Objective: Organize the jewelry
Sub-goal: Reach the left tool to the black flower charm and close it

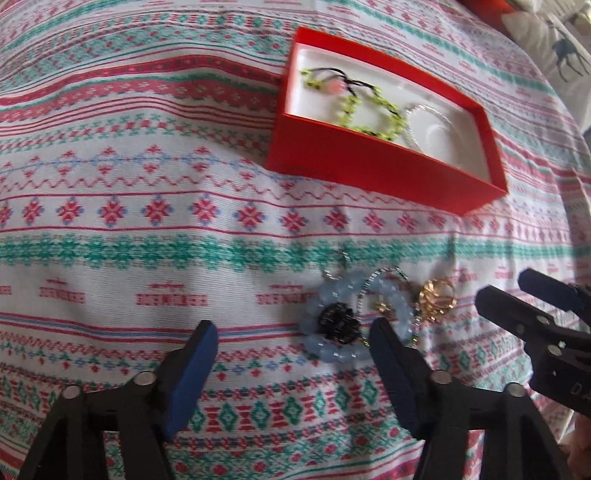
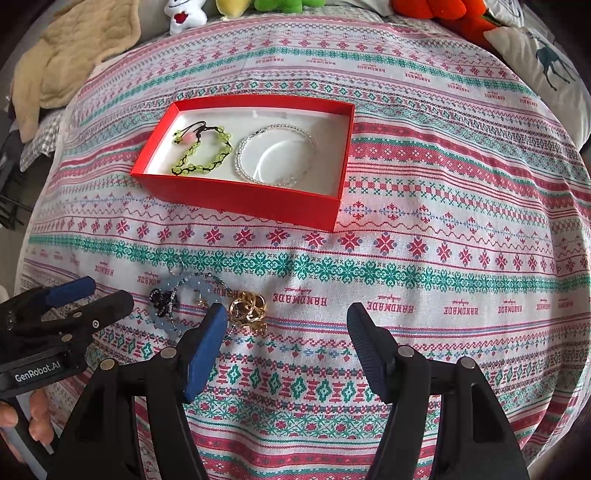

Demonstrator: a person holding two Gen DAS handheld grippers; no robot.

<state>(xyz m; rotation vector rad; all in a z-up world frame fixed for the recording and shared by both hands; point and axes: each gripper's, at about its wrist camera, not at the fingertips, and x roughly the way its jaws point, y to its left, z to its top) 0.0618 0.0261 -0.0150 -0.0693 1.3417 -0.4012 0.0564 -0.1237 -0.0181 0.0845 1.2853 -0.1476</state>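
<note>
A red box (image 2: 236, 197) with a white lining stands on the patterned cloth; it also shows in the left wrist view (image 1: 369, 177). Inside lie a green bead bracelet (image 2: 207, 149) and a clear bead bracelet (image 2: 275, 153). A tangled pile lies nearer on the cloth: a pale blue bead bracelet (image 1: 332, 321) with a black piece (image 1: 338, 319), and gold jewelry (image 1: 436, 297). In the right wrist view the gold jewelry (image 2: 249, 308) sits just beyond my right gripper's left finger. My left gripper (image 1: 291, 339) is open, its right finger beside the blue bracelet. My right gripper (image 2: 286, 321) is open and empty.
The patterned cloth (image 2: 443, 258) covers a rounded table. Plush toys (image 2: 443, 11), a beige towel (image 2: 74, 55) and a deer-print pillow (image 2: 546, 66) lie beyond the far edge. The left gripper (image 2: 90, 291) shows at the left of the right wrist view.
</note>
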